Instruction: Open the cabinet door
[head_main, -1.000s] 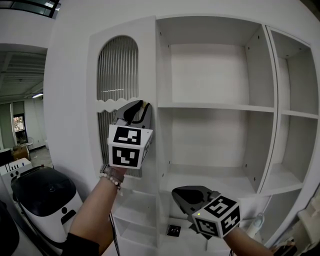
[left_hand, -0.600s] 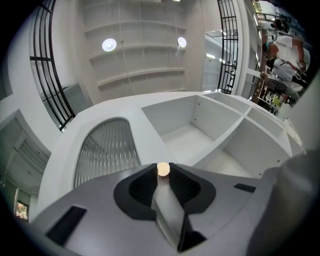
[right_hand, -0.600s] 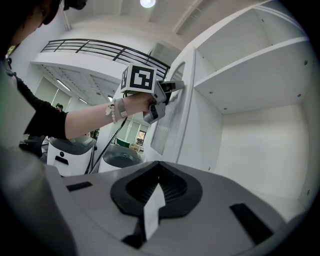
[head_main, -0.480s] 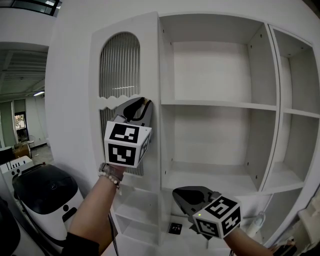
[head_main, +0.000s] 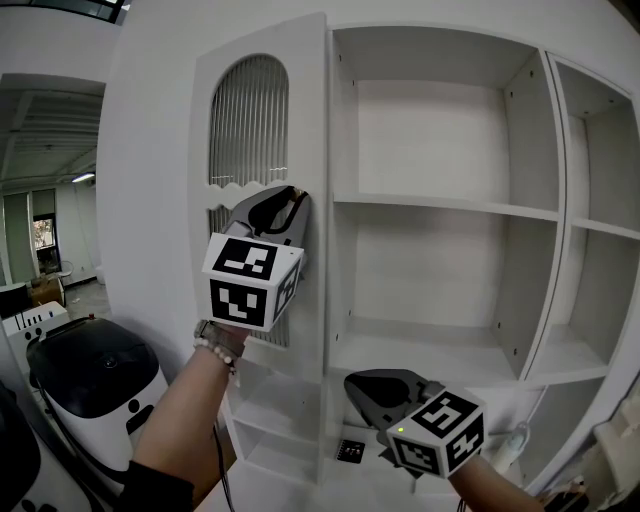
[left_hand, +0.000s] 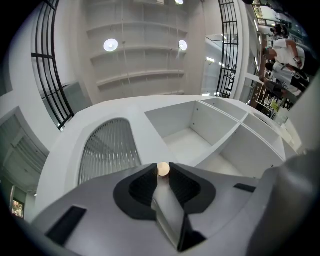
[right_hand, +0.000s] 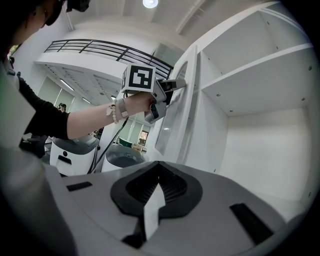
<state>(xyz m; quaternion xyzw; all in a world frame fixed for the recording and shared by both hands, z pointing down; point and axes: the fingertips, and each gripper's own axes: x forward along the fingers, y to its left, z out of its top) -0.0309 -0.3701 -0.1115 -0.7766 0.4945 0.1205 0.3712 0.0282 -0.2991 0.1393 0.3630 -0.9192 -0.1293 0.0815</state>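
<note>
At the right-hand edge of the cabinet door (head_main: 262, 130), about mid-height: pinching the small round knob (left_hand: 163, 169) with the left gripper (left_hand: 163, 175), jaws narrowed onto it, pads pressing on either side. Standing ajar, to judge by the door's edge face showing and sitting proud of the cabinet (head_main: 545, 200) front (how far out, hard to say; the space behind the door is hidden). Lying alongside to the right: open compartments with bare shelves (head_main: 440, 210).

Low and to the right, before the bottom shelf: holding the right gripper (right_hand: 159, 165) idle, jaws closed together on nothing, touching neither door nor cabinet.

Step in hand, by judgement: drawing the door outward by its knob, with much of the swing probably left to go.

Next move, by judgement: pulling along the hinge's arc rather than straight back, hinge side apparently the left in the head view, and holding the pinch firm on so small and round a knob, which could slip free.
</note>
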